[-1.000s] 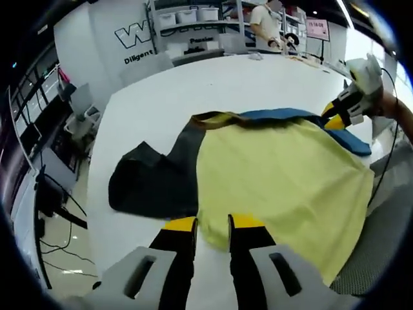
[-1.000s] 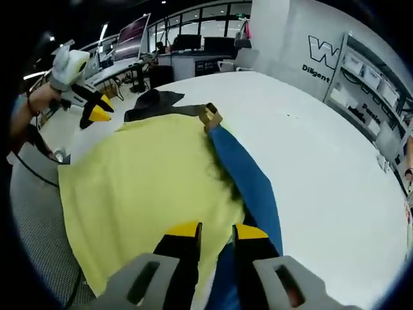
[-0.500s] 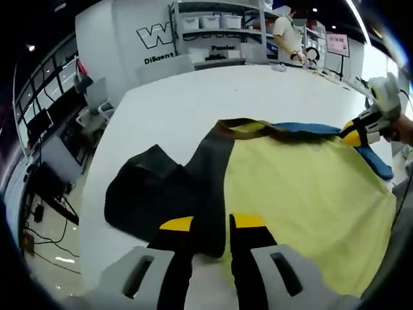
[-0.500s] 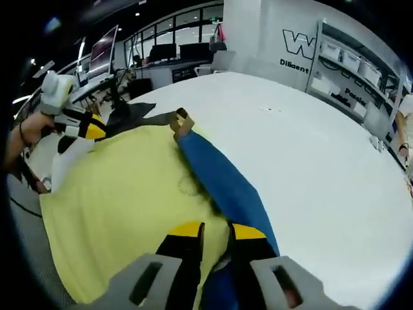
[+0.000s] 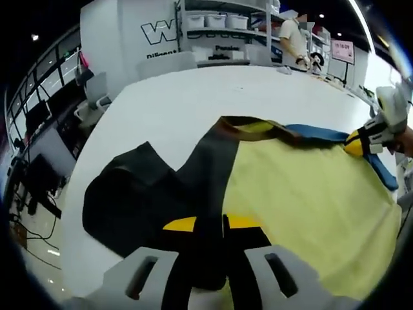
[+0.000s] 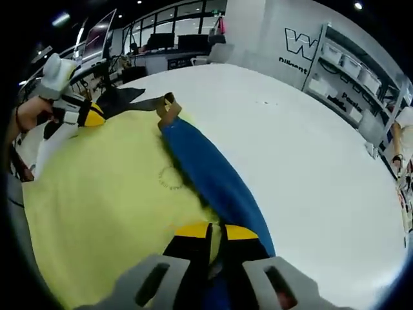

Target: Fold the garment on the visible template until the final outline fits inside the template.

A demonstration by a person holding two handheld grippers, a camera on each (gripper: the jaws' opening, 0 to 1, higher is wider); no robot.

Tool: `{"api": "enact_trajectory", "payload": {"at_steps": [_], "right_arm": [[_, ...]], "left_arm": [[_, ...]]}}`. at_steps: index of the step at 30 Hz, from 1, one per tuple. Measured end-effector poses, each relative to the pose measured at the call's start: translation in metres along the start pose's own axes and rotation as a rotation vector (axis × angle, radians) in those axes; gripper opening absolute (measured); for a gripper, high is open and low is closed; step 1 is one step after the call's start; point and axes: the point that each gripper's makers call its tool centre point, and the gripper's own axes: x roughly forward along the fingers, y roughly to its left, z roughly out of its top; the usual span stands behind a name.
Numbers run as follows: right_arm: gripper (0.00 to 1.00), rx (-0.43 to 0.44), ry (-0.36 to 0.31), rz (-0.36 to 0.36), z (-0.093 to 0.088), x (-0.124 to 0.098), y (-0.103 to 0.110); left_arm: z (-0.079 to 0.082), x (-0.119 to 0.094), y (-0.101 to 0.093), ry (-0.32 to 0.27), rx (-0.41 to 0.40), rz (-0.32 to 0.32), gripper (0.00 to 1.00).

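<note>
Left tongs (image 5: 210,224) and right tongs (image 6: 216,231) pinch the garment (image 5: 290,194) at opposite sides.

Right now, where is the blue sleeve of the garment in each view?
Left gripper view: the blue sleeve lies at the upper right, beyond the yellow panel.
Right gripper view: the blue sleeve runs diagonally through the centre, down to the fingers.
Shared landmark: the brown collar.
</note>
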Motion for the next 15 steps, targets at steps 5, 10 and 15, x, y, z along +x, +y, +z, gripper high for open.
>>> {"api": "enact_trajectory", "payload": {"at_steps": [5,10,15], "right_arm": [[0.0,-0.055,0.027,-0.009,0.0,0.002,-0.003],[0.0,-0.085,0.052,-0.035,0.001,0.003,-0.009],[0.0,-0.063,0.042,-0.042,0.0,0.004,-0.019]], "left_arm": [[0.005,0.006,-0.001,-0.005,0.013,-0.001,0.01],[0.013,0.015,-0.003,-0.012,0.026,-0.012,0.0],[0.024,0.027,-0.004,-0.006,0.066,-0.027,0.0]]}}
